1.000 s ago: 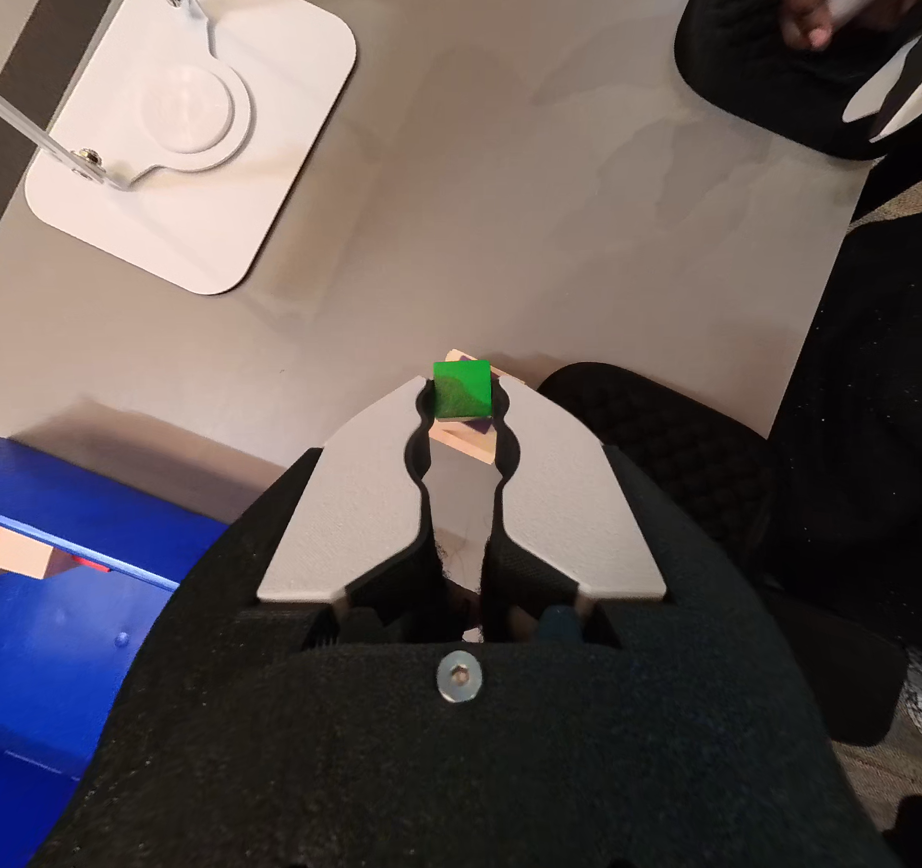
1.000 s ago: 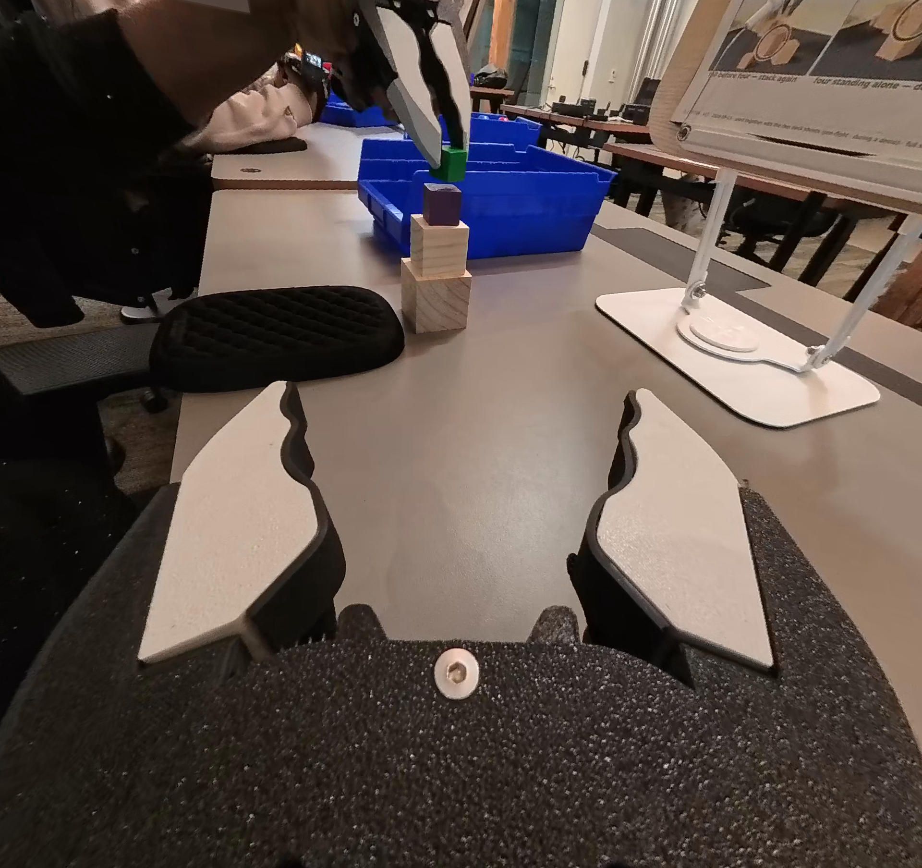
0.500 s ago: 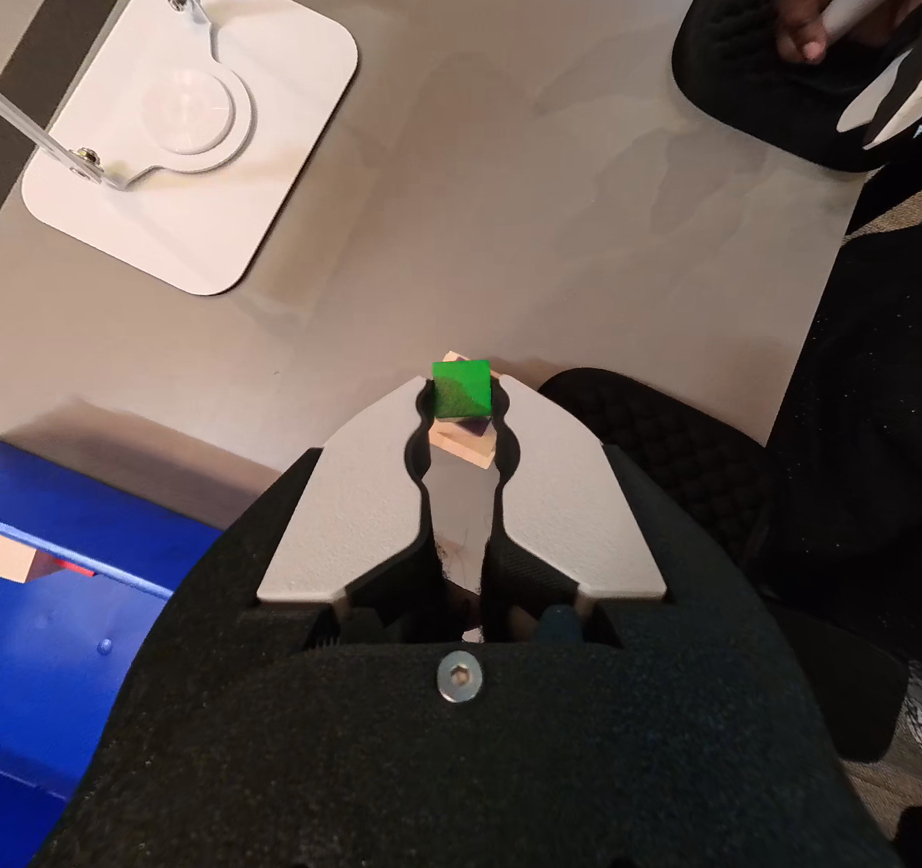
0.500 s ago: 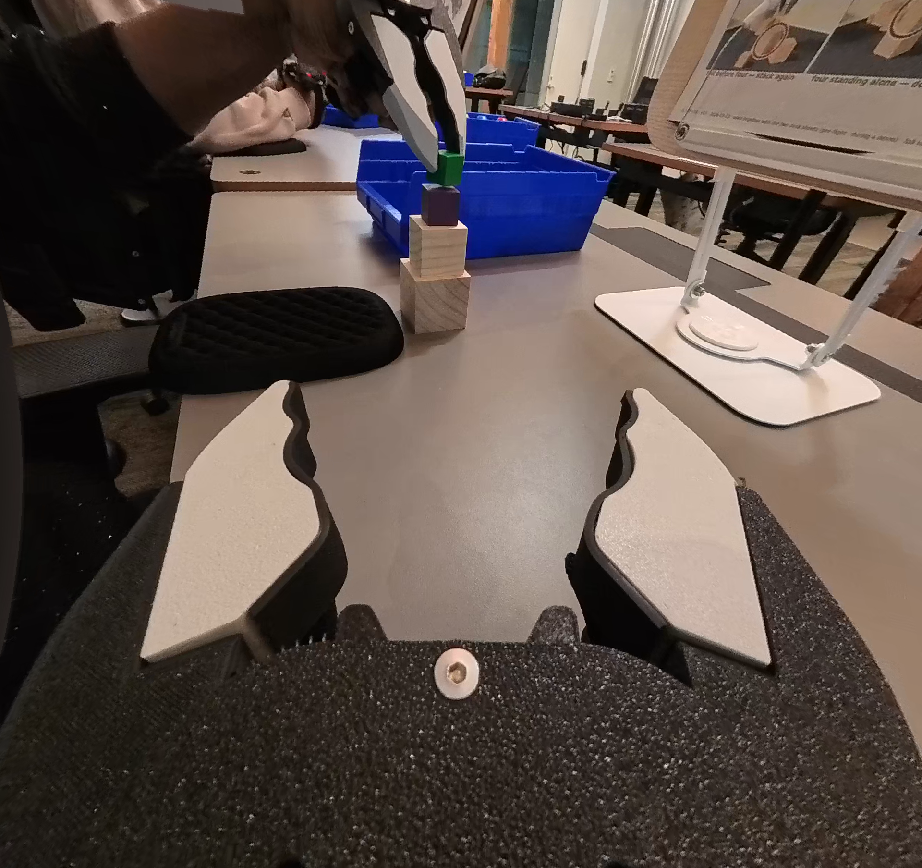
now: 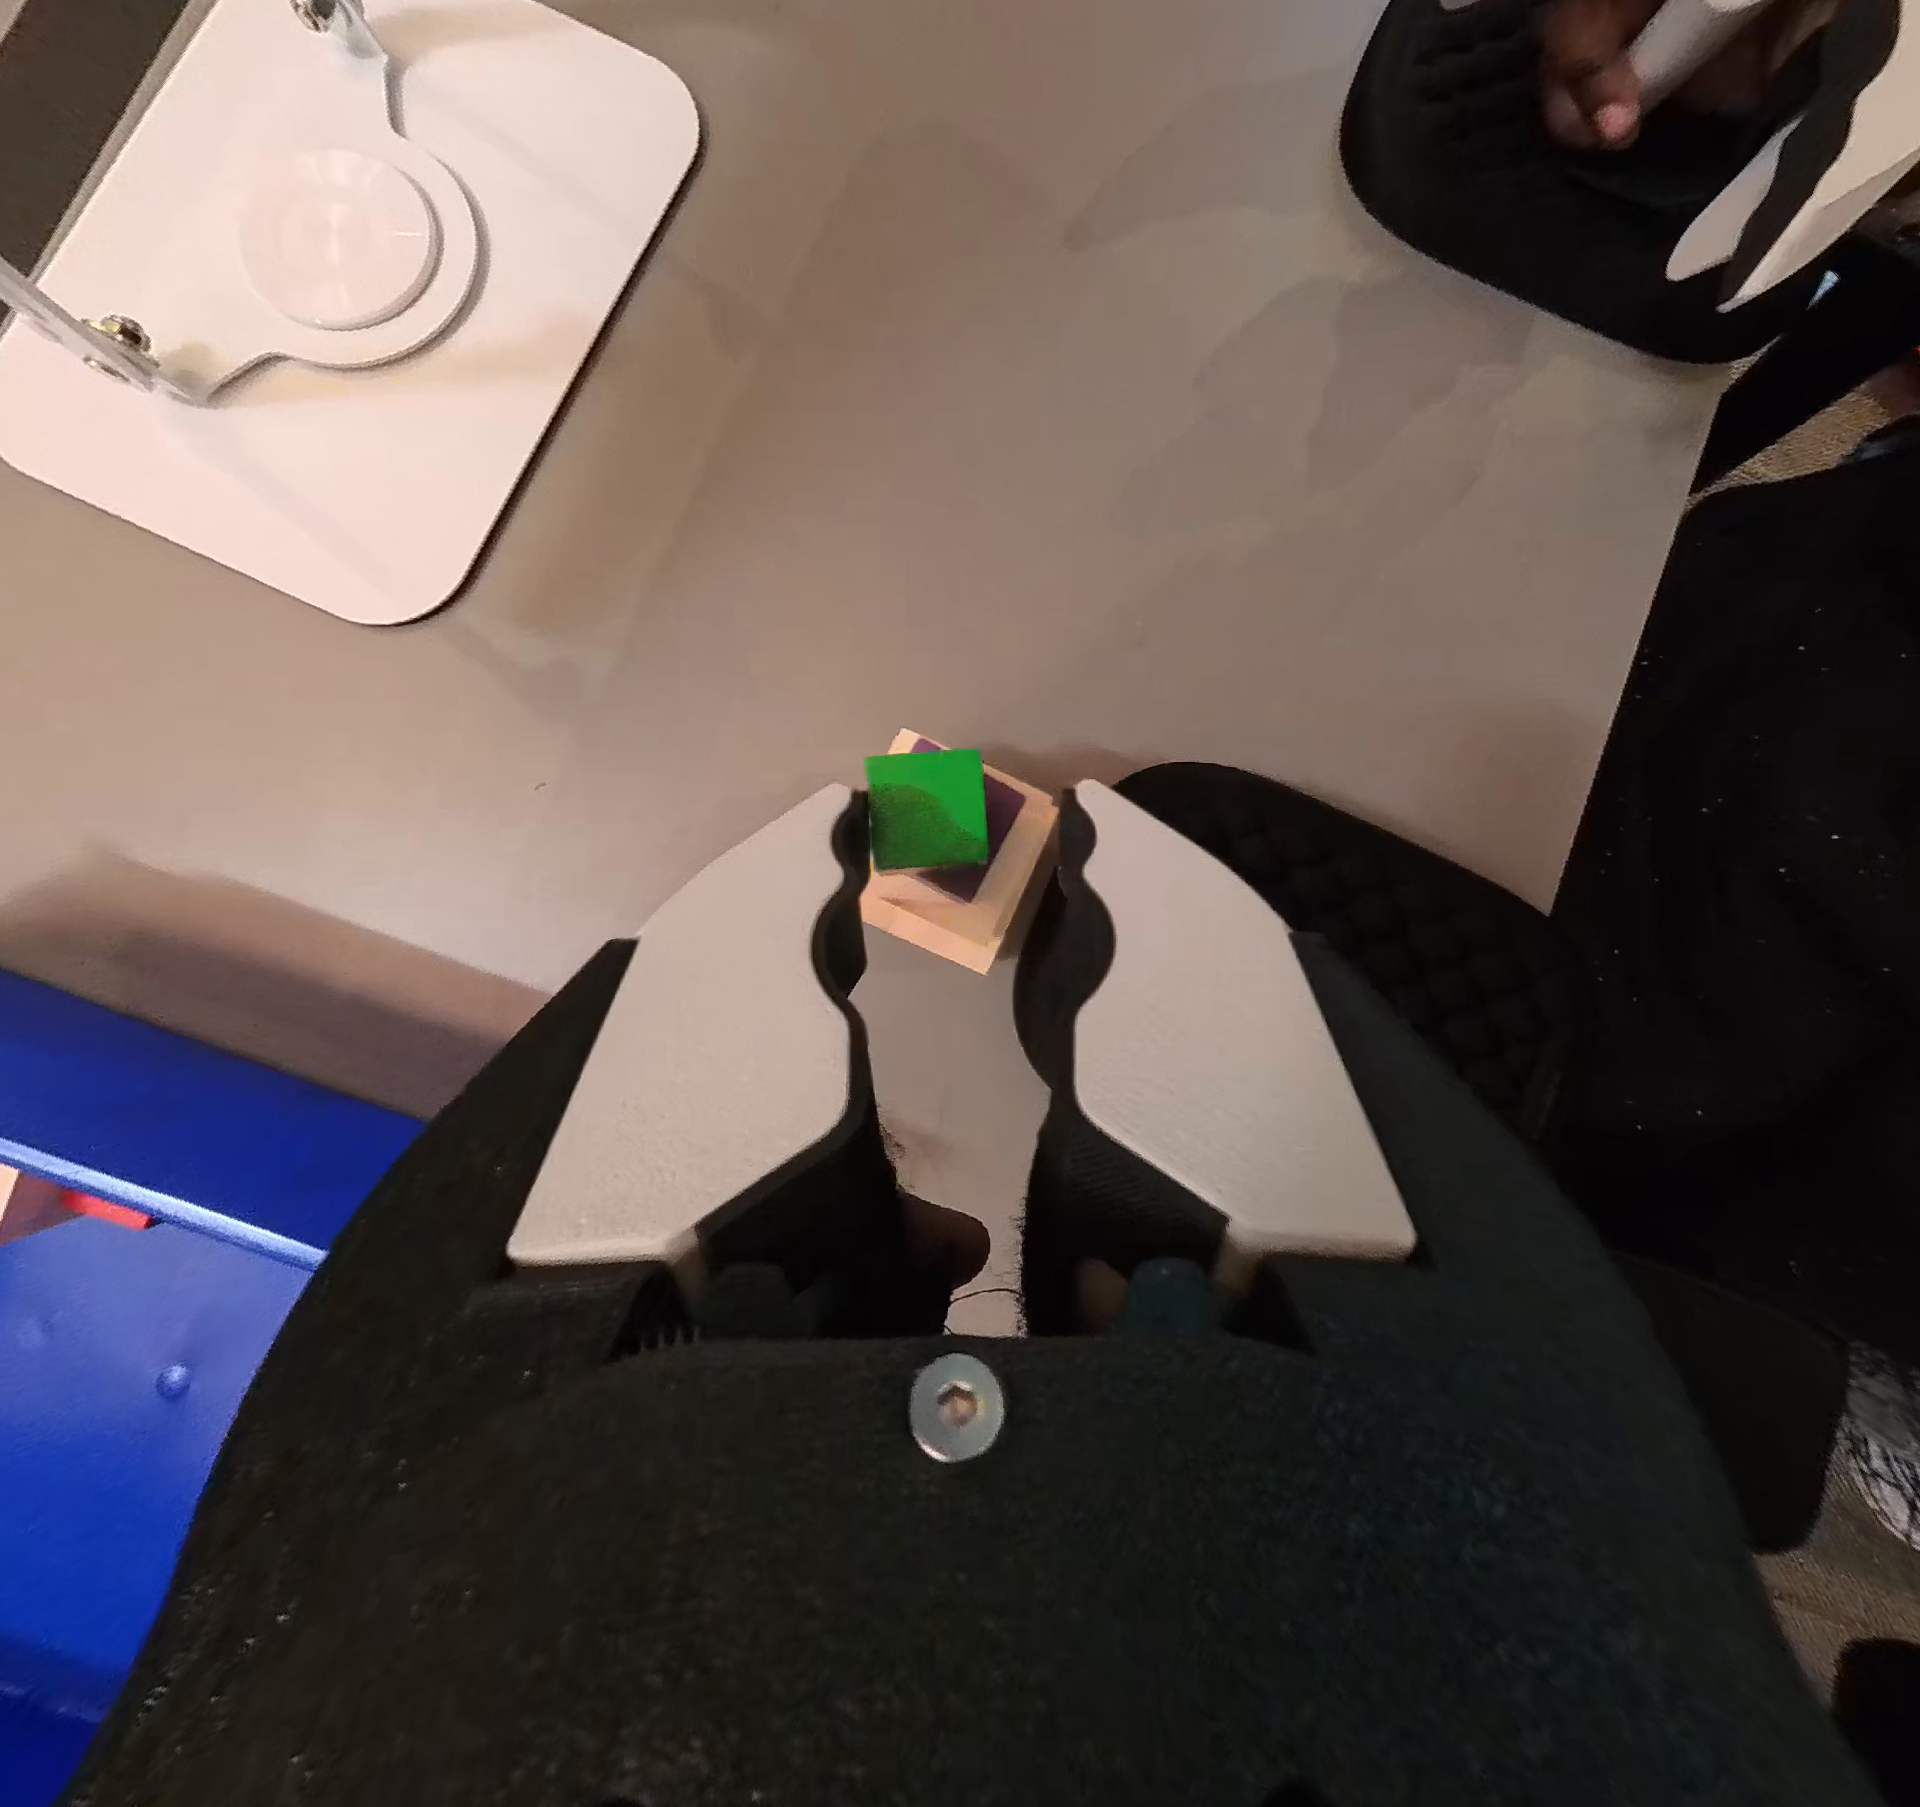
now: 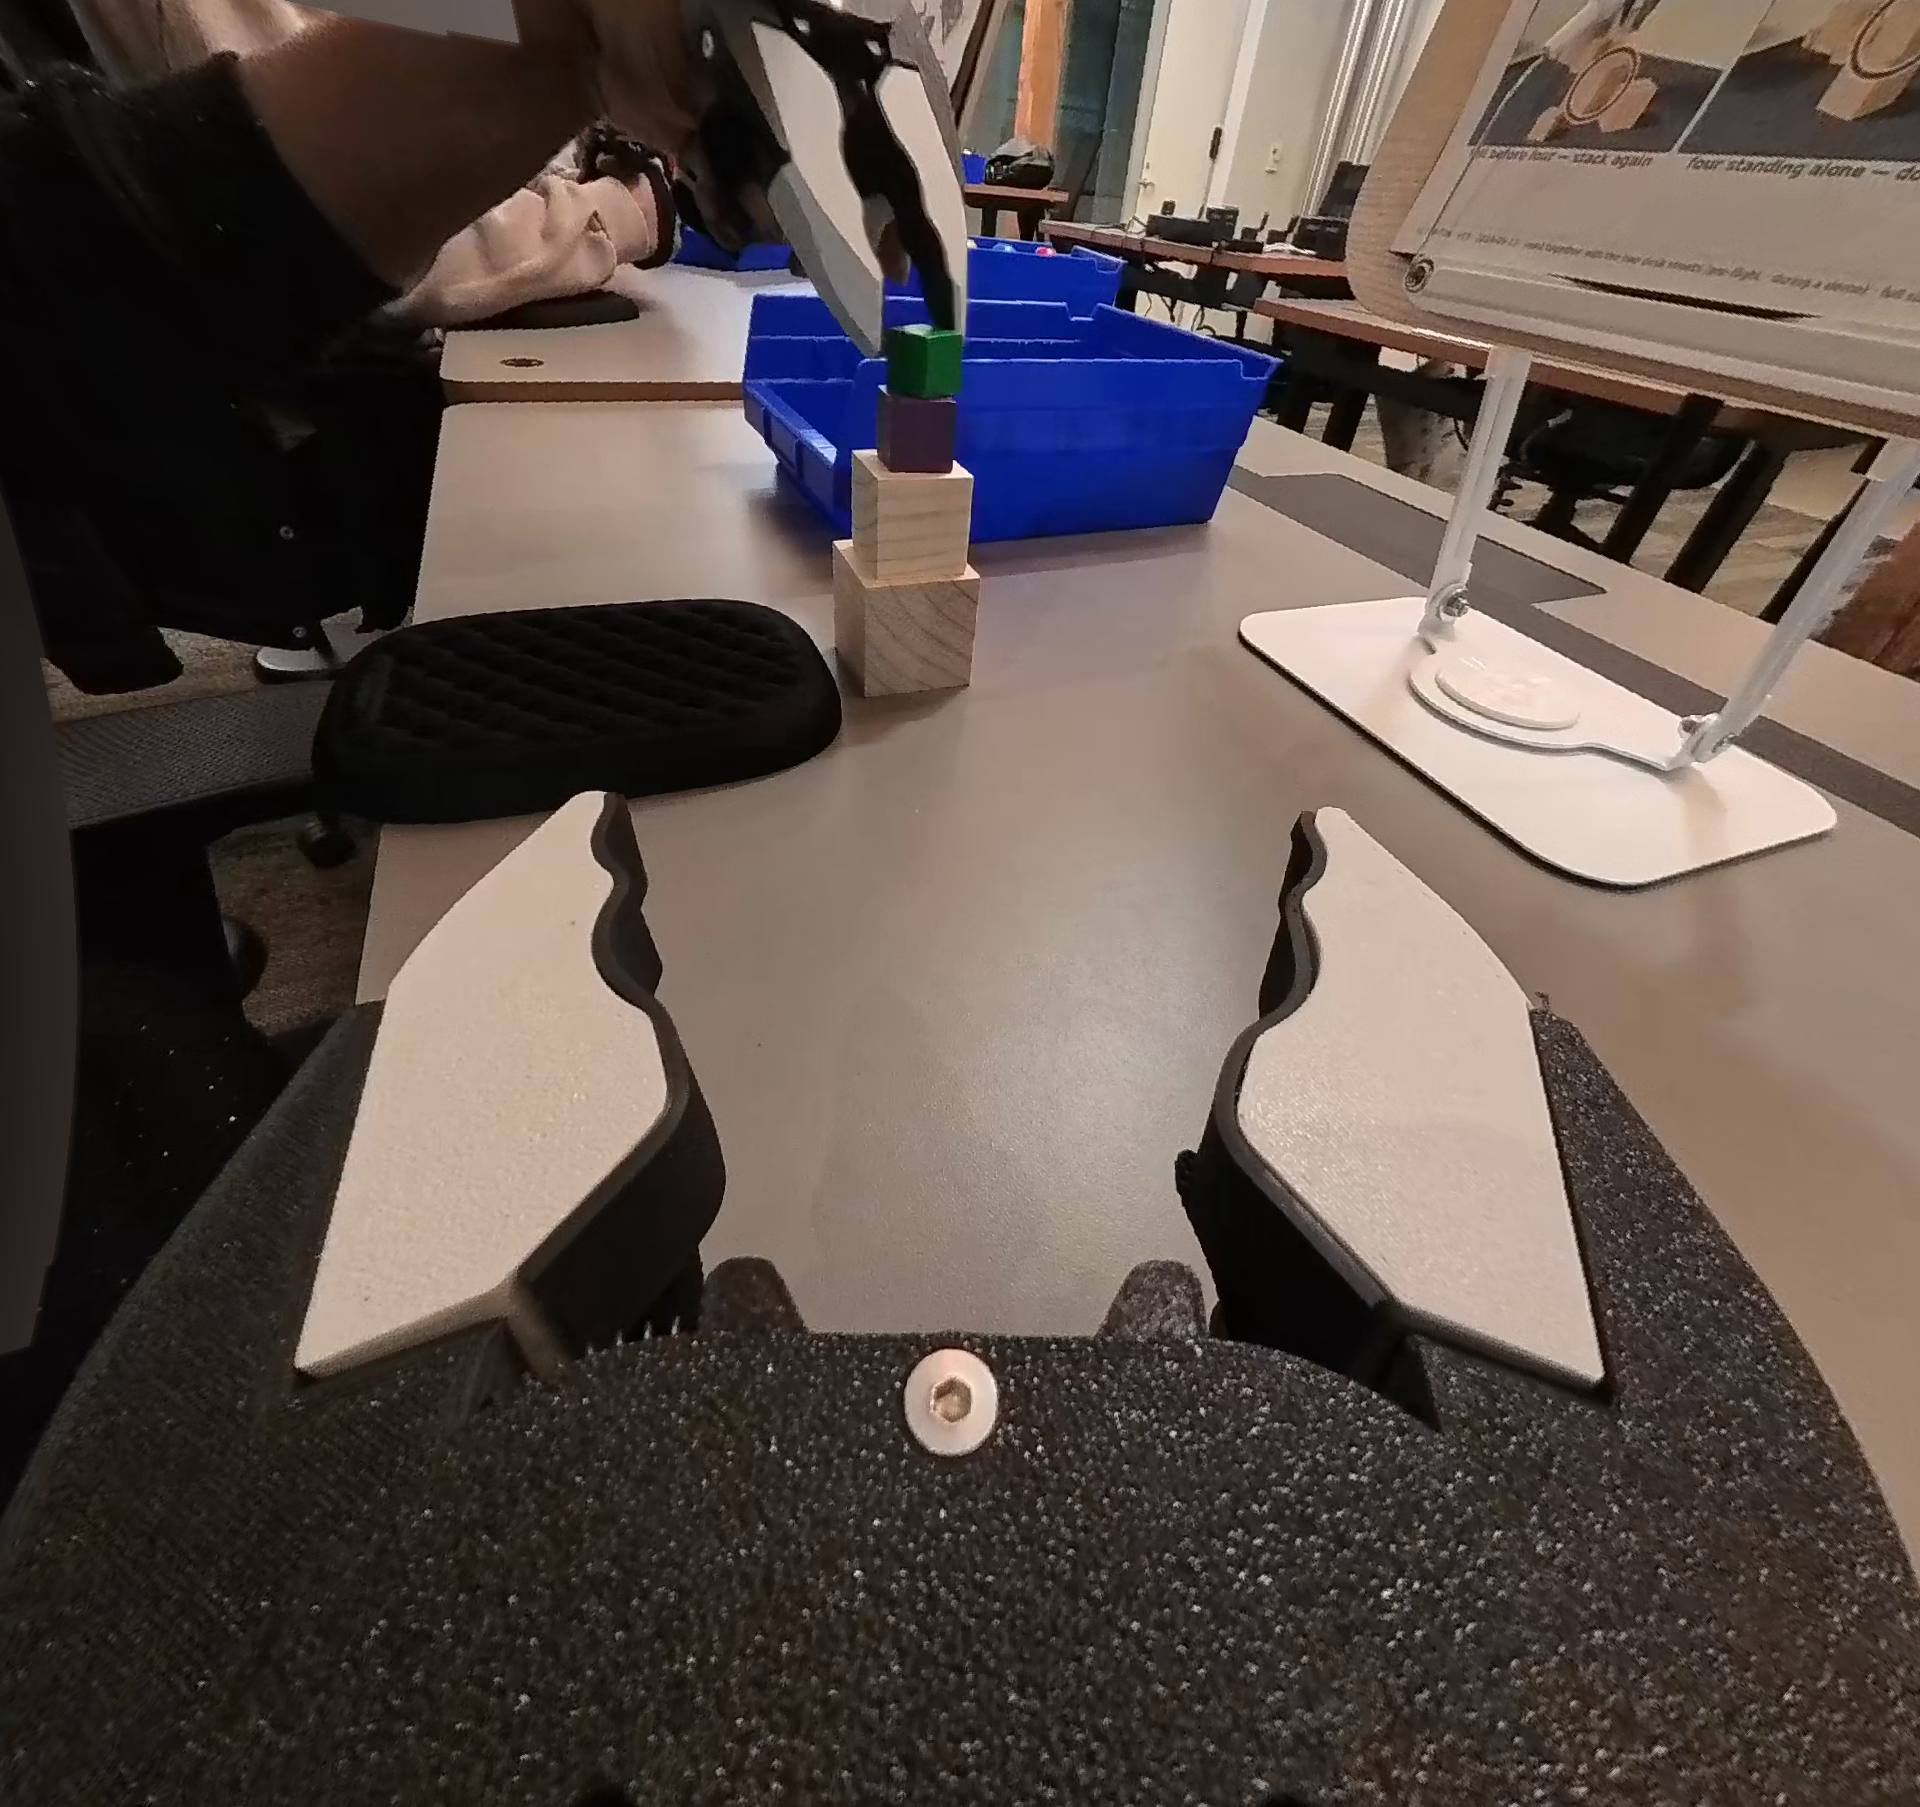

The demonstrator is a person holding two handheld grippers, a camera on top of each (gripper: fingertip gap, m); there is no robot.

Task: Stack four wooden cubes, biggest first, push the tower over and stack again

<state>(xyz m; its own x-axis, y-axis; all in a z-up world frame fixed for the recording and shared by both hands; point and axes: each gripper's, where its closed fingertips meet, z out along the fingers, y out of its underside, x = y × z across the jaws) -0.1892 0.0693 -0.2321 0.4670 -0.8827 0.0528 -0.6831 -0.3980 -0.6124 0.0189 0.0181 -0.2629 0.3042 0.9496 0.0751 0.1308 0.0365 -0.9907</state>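
Two handheld grippers work at a grey table (image 6: pixel 1039 926). The left gripper (image 5: pixel 961 822) points almost straight down over a stack of four cubes, held from above by a bare forearm (image 6: pixel 436 126) that reaches in from the person's side of the table. The stack runs from a large pale wooden cube (image 6: pixel 906 630) at the bottom, to a smaller wooden cube (image 6: pixel 912 523), to a purple cube (image 6: pixel 916 429), to a green cube (image 5: pixel 925 810) on top. The left gripper's fingers are parted a little wider than the green cube: the cube sits close against the left finger, turned slightly askew, and a clear gap separates it from the right finger (image 5: pixel 1091 822), so nothing is gripped and the cube rests on the purple one. The right gripper (image 6: pixel 956 853) lies low and nearly level just above the table, aimed toward the stack from well away, its fingers spread wide with only bare tabletop between them. A black padded wrist rest (image 6: pixel 571 708) lies just left of the stack. A blue plastic bin (image 6: pixel 1091 448) stands behind it. A white stand base (image 6: pixel 1558 770) with thin legs sits to the right, carrying a tilted printed board (image 6: pixel 1662 95).
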